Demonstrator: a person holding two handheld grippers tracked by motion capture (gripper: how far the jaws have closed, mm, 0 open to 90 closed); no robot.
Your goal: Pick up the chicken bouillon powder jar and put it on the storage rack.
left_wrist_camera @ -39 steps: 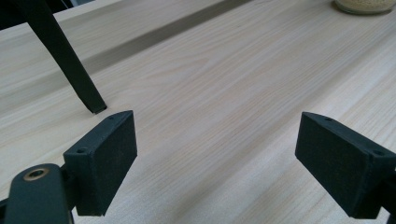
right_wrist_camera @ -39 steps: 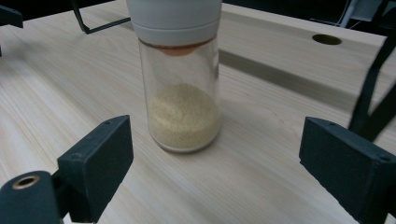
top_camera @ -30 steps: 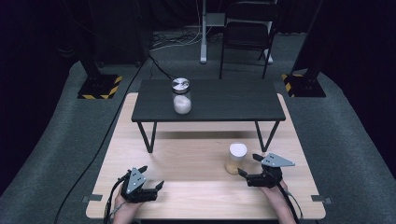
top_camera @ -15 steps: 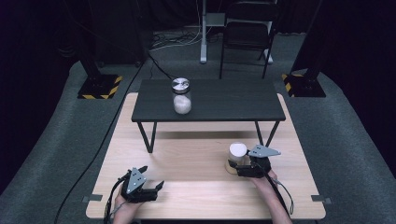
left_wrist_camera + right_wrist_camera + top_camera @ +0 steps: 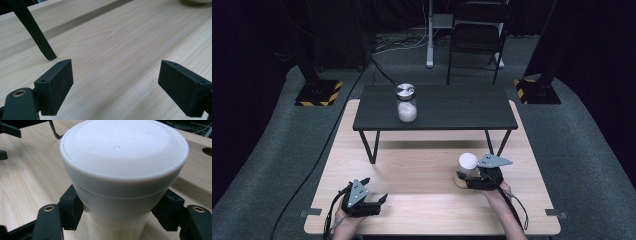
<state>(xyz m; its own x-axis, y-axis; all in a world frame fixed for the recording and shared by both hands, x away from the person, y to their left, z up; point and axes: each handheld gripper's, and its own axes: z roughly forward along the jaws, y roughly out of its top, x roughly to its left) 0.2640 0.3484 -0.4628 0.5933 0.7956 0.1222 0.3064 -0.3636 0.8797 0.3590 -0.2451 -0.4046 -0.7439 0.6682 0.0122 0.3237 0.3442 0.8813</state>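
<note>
A jar with a white lid (image 5: 468, 161) (image 5: 122, 157) stands at the right of the light wooden table (image 5: 412, 170). My right gripper (image 5: 468, 178) (image 5: 120, 216) is shut on it just below the lid, one pad on each side, having just closed there. The jar's lower part is hidden behind the lid in the right gripper view. My left gripper (image 5: 374, 189) (image 5: 115, 85) rests near the front left of the table, open, with bare wood between its pads.
A low black table (image 5: 452, 107) stands on the far half of the wooden one and bears a glass jar with a metal lid (image 5: 406, 102). One of its legs (image 5: 37, 32) is ahead of my left gripper. A chair (image 5: 477, 35) stands beyond.
My right gripper has moved left to the white-lidded jar and closed on it, and the lid now sits slightly higher in the high view. The left gripper has stayed put.
</note>
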